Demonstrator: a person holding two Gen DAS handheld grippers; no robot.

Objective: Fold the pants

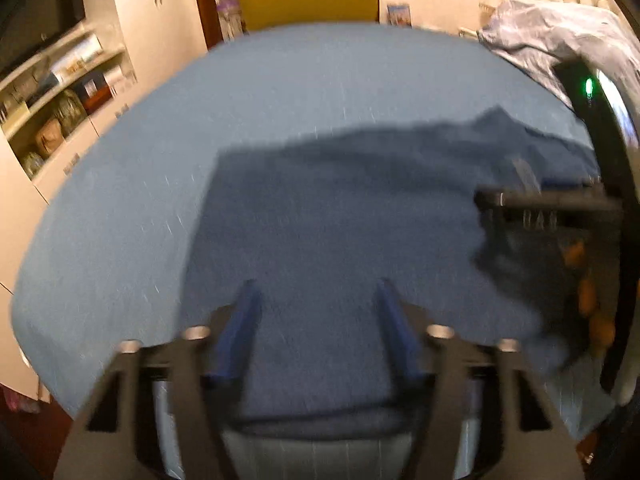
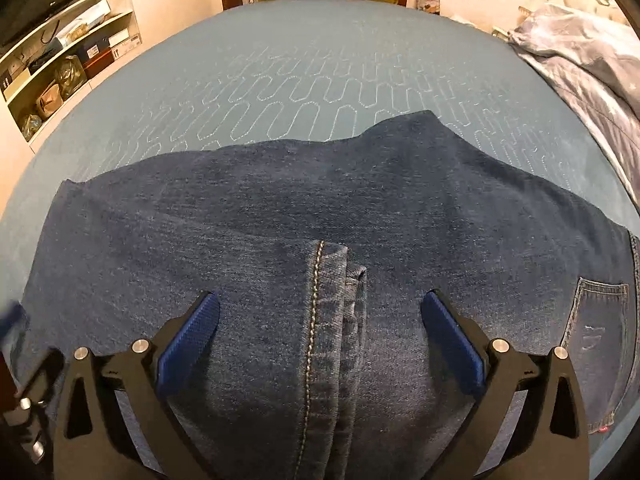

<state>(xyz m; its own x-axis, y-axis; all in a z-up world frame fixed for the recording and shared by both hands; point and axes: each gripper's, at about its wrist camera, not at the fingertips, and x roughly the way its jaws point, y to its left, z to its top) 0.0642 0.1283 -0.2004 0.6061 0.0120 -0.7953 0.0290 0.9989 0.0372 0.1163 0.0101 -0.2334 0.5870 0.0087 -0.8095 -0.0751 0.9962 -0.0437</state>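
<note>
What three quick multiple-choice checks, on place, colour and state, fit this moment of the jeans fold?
1. Where do the jeans lie?
A. on the blue bedspread
B. on a shelf
C. on the floor

2. What colour are the right gripper pads?
A. red
B. blue
C. white

3. How do the right jaws stand?
A. shut on a seam
B. shut on a pocket
C. open, either side of the seam

Answers: 1 A, denim is spread over the quilted cover; 2 B, both pads show blue; 3 C, a wide gap between the pads.
</note>
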